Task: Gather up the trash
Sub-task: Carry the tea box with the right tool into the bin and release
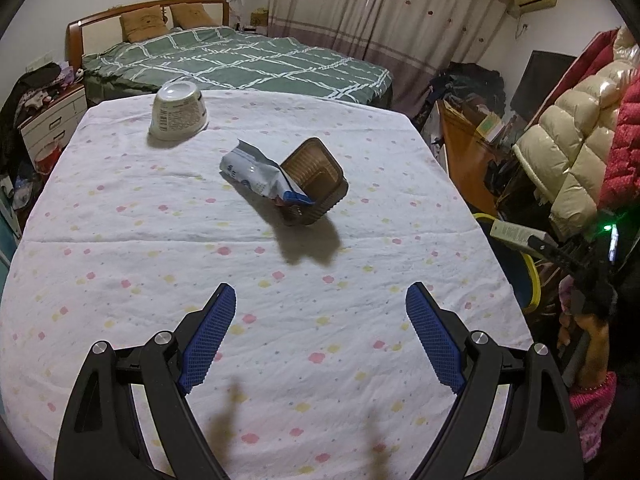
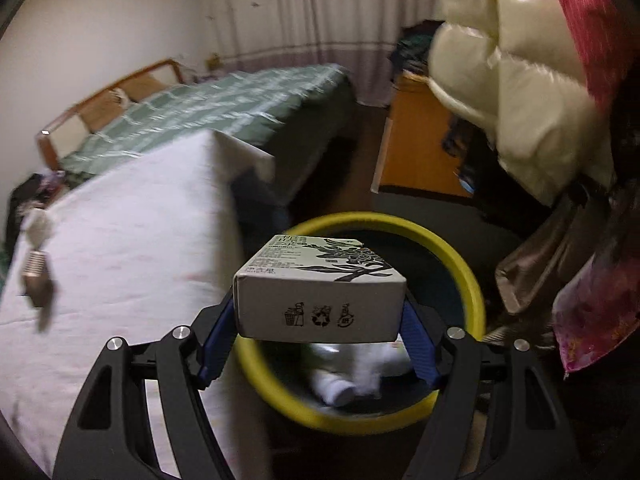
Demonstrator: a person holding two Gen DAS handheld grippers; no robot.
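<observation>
Home bedroom: bed [image 1: 236, 60], curtains [image 1: 384, 12]

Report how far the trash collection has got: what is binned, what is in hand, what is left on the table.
Done: white crumpled trash already lies in the yellow-rimmed bin. In hand: the right gripper holds a small carton above that bin, not yet released. Left: an upturned paper bowl, a foil wrapper and a brown plastic tray sit on the table; the left gripper is open and empty.

Both grippers: black plastic linkage arms, silver pivot screws, blue textured pads [image 1: 212, 336]. Person's sleeve [image 1: 592, 408]: pink patterned fabric.
</observation>
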